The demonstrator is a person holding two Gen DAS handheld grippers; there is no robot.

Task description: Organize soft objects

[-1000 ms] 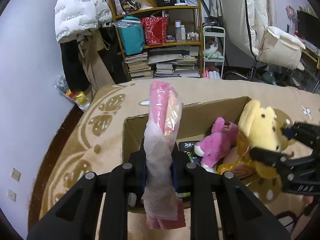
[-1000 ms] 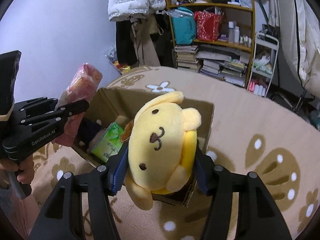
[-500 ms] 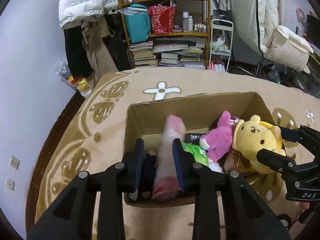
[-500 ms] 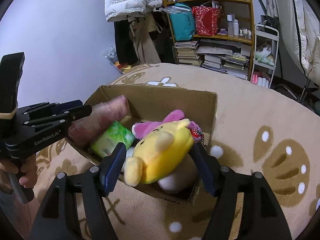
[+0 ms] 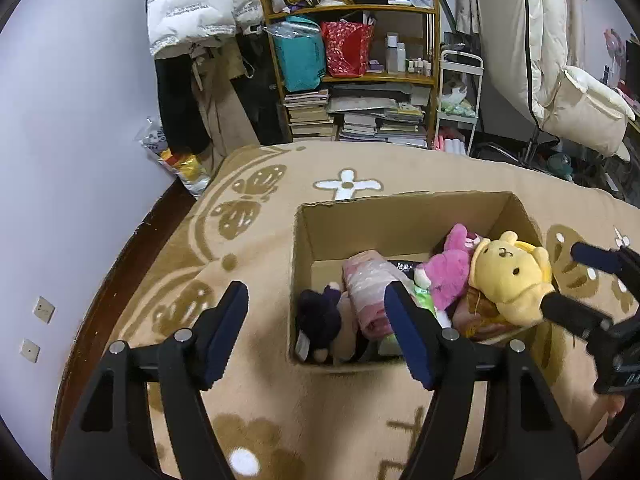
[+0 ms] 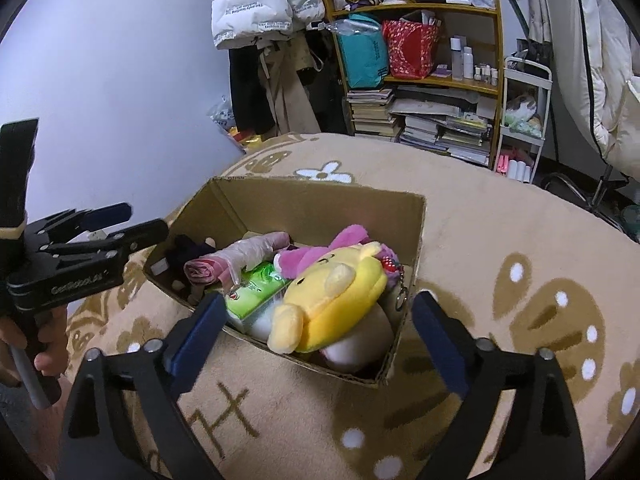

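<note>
An open cardboard box [image 5: 400,216] [image 6: 320,204] sits on a patterned beige blanket. Inside lie a pink roll in clear plastic [image 5: 370,288] [image 6: 240,258], a yellow dog plush [image 5: 508,280] [image 6: 332,300], a pink plush [image 5: 448,272] [image 6: 312,252], a dark plush [image 5: 320,316] [image 6: 188,248] and a green tissue pack [image 6: 256,292]. My left gripper [image 5: 316,332] is open and empty just before the box's near left wall. My right gripper [image 6: 316,336] is open and empty, its jaws wide on either side of the yellow plush at the box's near edge.
A wooden shelf [image 5: 352,80] with bags, books and bottles stands behind the blanket, with coats [image 5: 192,8] hung to its left. A white rolling cart [image 5: 460,100] and a cream chair [image 5: 580,108] stand at the right. A dark floor strip [image 5: 120,264] runs along the left wall.
Both grippers lowered their loads into the box, opened and drew back. The pink roll and the yellow plush now lie free in the box.
</note>
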